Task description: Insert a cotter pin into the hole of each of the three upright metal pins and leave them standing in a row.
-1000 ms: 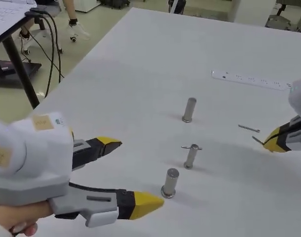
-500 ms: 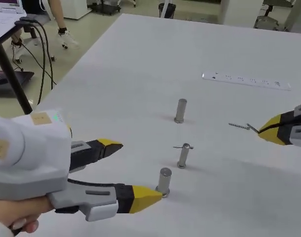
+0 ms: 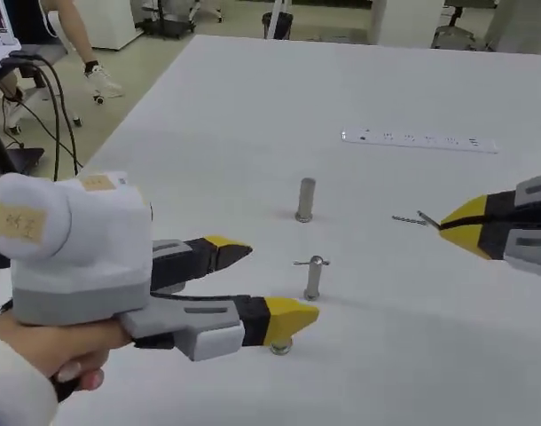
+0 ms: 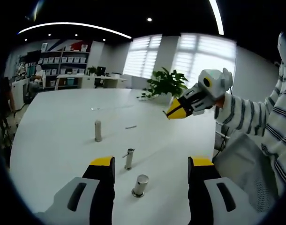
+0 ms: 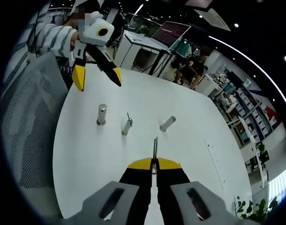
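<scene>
Cotter pin (image 5: 155,149), a thin bright wire one, is pinched by one end between the pressed-together yellow tips of the right gripper (image 5: 154,165). Its free length sticks straight out ahead of the jaws, in the air above the white workbench (image 3: 253,115). It looks very light and springy: stiff enough lengthwise to push through a hole, but easy to bend or swivel in the pinch. A firm hold near the end, leaving most of the wire free, seems best. A loose cotter pin (image 3: 403,219) lies flat on the bench just beside that gripper's tip.

Three short upright metal pins stand in a row. The far steel pin (image 3: 305,200) is bare, the middle steel pin (image 3: 314,282) already carries an inserted cotter pin (image 3: 313,263) crosswise near its top, and the near steel pin (image 4: 140,185) is bare. They look smooth, rigid and probably easy to topple, so steadying one low on its shaft makes sense.

The left gripper (image 4: 152,161) has its jaws spread wide and holds nothing; the near steel pin stands between the two tips, apart from both
</scene>
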Motion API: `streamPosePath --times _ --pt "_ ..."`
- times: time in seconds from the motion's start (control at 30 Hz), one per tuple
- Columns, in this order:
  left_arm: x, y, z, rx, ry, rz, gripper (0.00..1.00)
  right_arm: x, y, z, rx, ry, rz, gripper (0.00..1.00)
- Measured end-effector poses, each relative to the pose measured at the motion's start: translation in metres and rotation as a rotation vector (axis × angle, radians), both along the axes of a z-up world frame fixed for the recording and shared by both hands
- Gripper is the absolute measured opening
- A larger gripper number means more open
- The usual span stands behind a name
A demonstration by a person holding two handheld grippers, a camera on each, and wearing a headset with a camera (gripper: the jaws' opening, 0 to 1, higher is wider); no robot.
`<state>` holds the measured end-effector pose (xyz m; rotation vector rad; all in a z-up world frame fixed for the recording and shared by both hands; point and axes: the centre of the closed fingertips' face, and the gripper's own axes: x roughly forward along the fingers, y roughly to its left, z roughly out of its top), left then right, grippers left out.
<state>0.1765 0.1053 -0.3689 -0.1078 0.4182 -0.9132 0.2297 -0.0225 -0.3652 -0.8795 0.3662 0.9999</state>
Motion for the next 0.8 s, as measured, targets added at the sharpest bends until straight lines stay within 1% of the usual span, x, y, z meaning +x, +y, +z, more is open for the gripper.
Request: streamPosePath --times 0.07,0.13,0.2,0.27,0.33,0.43,0.47,0.53,0.57,0.67,0.73,0.77,0.8 --pt "0.0 -0.005 0.005 -0.022 0.006 -0.009 0.59 -0.006 0.003 0.001 0.017 -0.012 0.0 0.0" --pt "0.001 -0.008 0.006 -0.042 0.03 -0.007 0.57 -0.012 0.007 0.002 0.027 -0.021 0.005 0.0" --pt "0.003 -0.011 0.006 -0.045 0.035 -0.008 0.56 -0.017 0.01 0.001 0.023 -0.039 0.015 0.0" --pt "0.003 -0.015 0.006 -0.044 0.044 -0.015 0.55 -0.018 0.011 -0.002 0.023 -0.049 0.023 0.0" --pt "0.003 -0.018 0.007 -0.047 0.051 -0.021 0.52 -0.023 0.015 -0.001 0.032 -0.056 0.03 0.0" --pt "0.002 -0.027 0.009 -0.066 0.069 -0.04 0.49 -0.033 0.025 -0.001 0.036 -0.072 0.051 0.0" --pt "0.002 -0.031 0.01 -0.073 0.085 -0.045 0.48 -0.036 0.029 -0.001 0.037 -0.077 0.061 0.0" --pt "0.0 -0.036 0.009 -0.077 0.107 -0.056 0.46 -0.041 0.034 0.0 0.036 -0.086 0.073 0.0" --pt "-0.001 -0.039 0.008 -0.082 0.125 -0.061 0.44 -0.044 0.037 0.0 0.033 -0.093 0.085 0.0" --pt "-0.003 -0.046 0.01 -0.1 0.142 -0.079 0.34 -0.048 0.042 -0.001 0.022 -0.108 0.102 0.0" --pt "-0.005 -0.05 0.011 -0.118 0.159 -0.088 0.29 -0.051 0.047 -0.001 0.015 -0.117 0.114 0.0" --pt "-0.007 -0.053 0.011 -0.129 0.179 -0.093 0.27 -0.054 0.049 -0.002 0.012 -0.117 0.122 0.0" --pt "-0.007 -0.054 0.011 -0.135 0.19 -0.095 0.26 -0.055 0.05 -0.002 0.012 -0.12 0.125 0.0"
